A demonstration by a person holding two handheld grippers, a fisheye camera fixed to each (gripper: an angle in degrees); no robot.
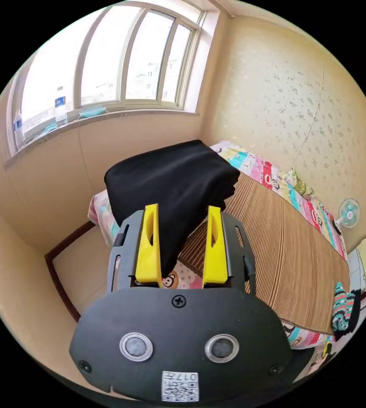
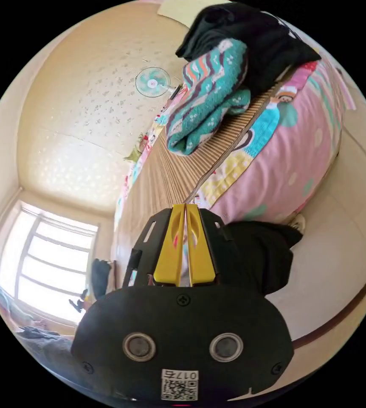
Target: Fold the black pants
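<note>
Two grippers are in your hands, and they stand quite differently. Your left gripper [image 1: 183, 212] has its yellow jaws apart, and the black pants [image 1: 172, 182] lie just beyond and between them as a thick, squared bundle on the end of the bed [image 1: 319, 221] nearest the window [image 1: 106, 59], partly on the woven bed mat [image 1: 285, 255] and overhanging the bed's corner toward you. Whether either jaw touches the cloth you cannot tell from here, but nothing is clamped. That placement looks deliberate: the bundle sits out of the way at the mat's end, and from its compact shape the folding seems largely done. Your right gripper [image 2: 185, 208] has its jaws pressed together with nothing between them, hovering off the long side edge of the bed, near the pink cartoon-print sheet [image 2: 285, 170]. Behind its body, dark cloth [image 2: 263, 255] hangs low beside the bed; what it is you cannot tell. At the far end of the mat a teal patterned knit [image 2: 208, 97] rests against a heap of dark clothes [image 2: 259, 34], with a small fan [image 2: 152, 82] near the wall. Between that pile and the pants the mat lies open, so you have plenty of room along its middle. Mind the overhang at the corner: a nudge there could tip the bundle off.
</note>
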